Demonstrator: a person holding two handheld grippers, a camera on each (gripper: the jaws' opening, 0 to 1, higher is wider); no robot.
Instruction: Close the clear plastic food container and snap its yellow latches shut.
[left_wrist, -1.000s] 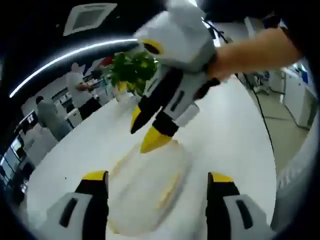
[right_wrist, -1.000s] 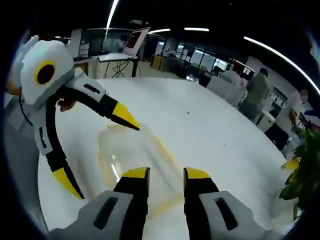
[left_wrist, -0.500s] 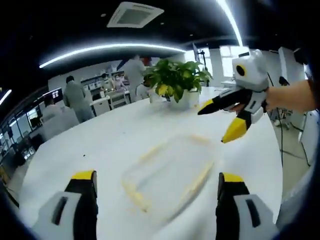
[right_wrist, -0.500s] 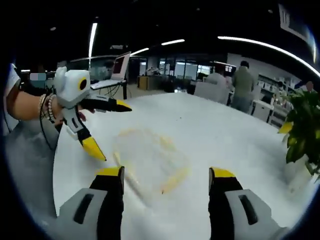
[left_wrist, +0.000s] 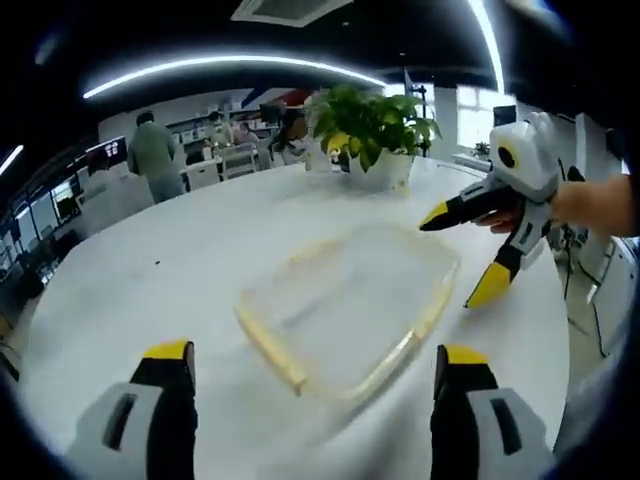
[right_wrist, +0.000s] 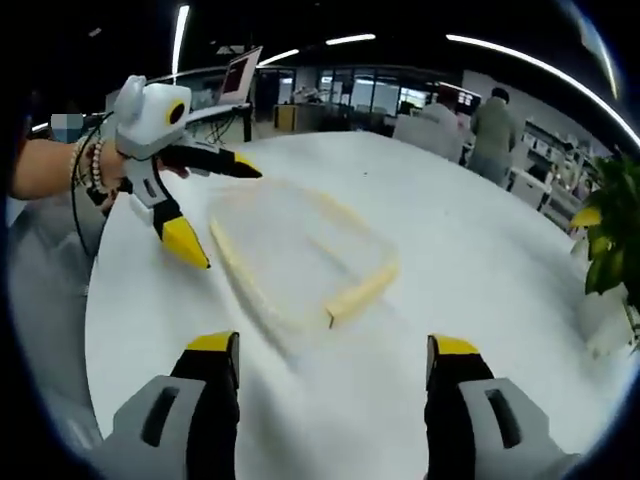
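Note:
The clear plastic container (left_wrist: 345, 300) lies flat on the white table (left_wrist: 150, 260), blurred, with yellow latches (left_wrist: 272, 345) along its rims. My left gripper (left_wrist: 312, 362) stands wide open just short of its near edge and holds nothing. The right gripper (left_wrist: 460, 253), held in a hand, hovers open beside the container's right corner. In the right gripper view the container (right_wrist: 300, 250) sits ahead of my open right gripper (right_wrist: 332, 348), a yellow latch (right_wrist: 360, 290) facing me. The left gripper (right_wrist: 220, 212) hangs open at the container's left side, not touching it.
A potted green plant (left_wrist: 372, 120) stands on the table beyond the container; its leaves (right_wrist: 612, 230) edge the right gripper view. People (left_wrist: 155, 150) stand at desks behind the table. A laptop (right_wrist: 240, 75) sits on a far desk.
The right gripper's jaws have opened wide from a narrow gap. Both grippers have drawn back from over the container to its sides. The container lies in the same place.

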